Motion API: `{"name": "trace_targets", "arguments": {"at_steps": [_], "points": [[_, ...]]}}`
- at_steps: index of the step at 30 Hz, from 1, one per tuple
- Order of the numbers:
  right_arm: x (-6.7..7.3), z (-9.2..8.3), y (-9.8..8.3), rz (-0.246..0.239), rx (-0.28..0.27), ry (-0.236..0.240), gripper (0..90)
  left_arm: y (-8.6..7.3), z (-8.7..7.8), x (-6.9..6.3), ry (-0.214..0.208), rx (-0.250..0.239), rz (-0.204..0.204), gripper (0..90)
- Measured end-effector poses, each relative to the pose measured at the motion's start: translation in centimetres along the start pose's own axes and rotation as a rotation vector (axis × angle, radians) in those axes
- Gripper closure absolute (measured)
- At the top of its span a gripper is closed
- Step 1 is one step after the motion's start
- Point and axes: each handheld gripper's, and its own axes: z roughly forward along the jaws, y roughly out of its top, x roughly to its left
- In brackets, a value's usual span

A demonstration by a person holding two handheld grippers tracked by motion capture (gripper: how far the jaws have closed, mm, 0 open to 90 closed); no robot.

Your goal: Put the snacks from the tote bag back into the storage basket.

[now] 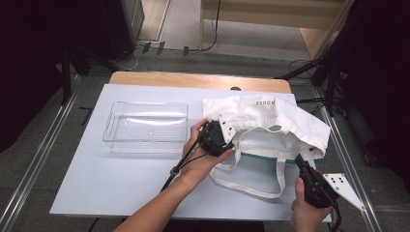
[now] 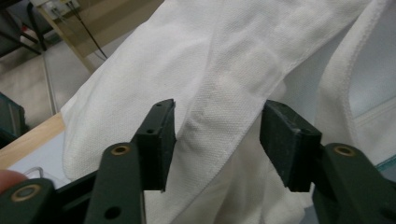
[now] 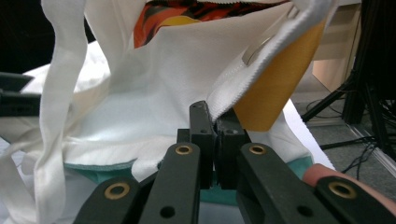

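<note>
Opening the tote: rim pinned, second grasp pending.
Right gripper (image 3: 215, 135) jaws clamp the white tote bag (image 1: 270, 121) rim; left gripper (image 2: 218, 140) jaws half-open astride a fabric fold, unpinched. Next: close, spread.

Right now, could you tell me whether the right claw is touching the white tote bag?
Touching. The right gripper view shows the right claw shut on the white tote bag's hem.

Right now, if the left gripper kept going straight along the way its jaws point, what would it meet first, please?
Most likely the white cloth bag: the left gripper has its jaws apart with a fold of the bag's cloth right ahead between them. How close the cloth lies is hard to judge.
</note>
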Motion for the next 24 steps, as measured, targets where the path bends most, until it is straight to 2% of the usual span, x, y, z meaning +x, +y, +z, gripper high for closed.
{"name": "trace_targets", "arguments": {"at_steps": [2,4,5,6,7,8,11,13,14,15,17,19,21,23,24], "points": [[-0.2,-0.1,0.0,-0.008,0.012,-0.016,89.5,0.2,0.2,0.6,-0.024,0.009,-0.029,58.5],[-0.4,-0.1,-0.1,0.006,0.022,-0.025,89.5,0.3,0.2,1.2,-0.036,0.015,-0.049,68.2],[-0.5,-0.1,-0.1,0.007,0.028,-0.032,89.6,0.3,0.0,1.5,-0.036,0.016,-0.058,78.1],[-0.6,-0.1,-0.2,0.004,0.028,-0.039,89.7,0.3,-0.2,1.9,-0.056,0.009,-0.074,88.7],[-0.6,-0.2,-0.2,0.01,0.03,-0.043,89.7,0.4,-0.4,2.2,-0.083,0.003,-0.084,89.6],[-0.7,-0.2,-0.2,0.011,0.028,-0.045,89.7,0.4,-0.8,2.7,-0.131,-0.004,-0.103,89.8],[-0.9,-0.4,0.0,0.025,0.008,-0.035,89.7,0.4,-1.9,3.3,-0.181,-0.05,-0.135,89.9],[-0.8,-0.5,0.0,0.023,-0.001,-0.028,89.7,0.0,-2.3,3.0,-0.166,-0.083,-0.126,88.8],[-0.8,-0.5,0.0,0.021,-0.004,-0.028,89.7,-0.2,-2.3,2.8,-0.176,-0.079,-0.12,83.0],[-0.8,-0.5,0.0,0.023,-0.003,-0.027,89.6,-0.6,-2.2,2.6,-0.172,-0.08,-0.127,70.7],[-0.7,-0.5,0.0,0.025,-0.002,-0.027,89.6,-1.6,-2.0,2.4,-0.145,-0.094,-0.157,52.1],[-0.8,-0.5,0.0,0.026,-0.004,-0.025,89.5,-2.4,-1.9,2.4,-0.153,-0.107,-0.189,38.2],[-0.9,-0.5,0.0,0.033,-0.002,-0.022,89.5,-2.9,-1.7,2.1,-0.136,-0.093,-0.177,29.5],[-0.9,-0.5,0.0,0.033,-0.004,-0.022,89.4,-3.1,-1.5,1.7,-0.133,-0.078,-0.145,25.2],[-0.9,-0.5,0.0,0.031,-0.004,-0.022,89.4,-3.1,-1.5,1.5,-0.107,-0.077,-0.137,24.7]]}}
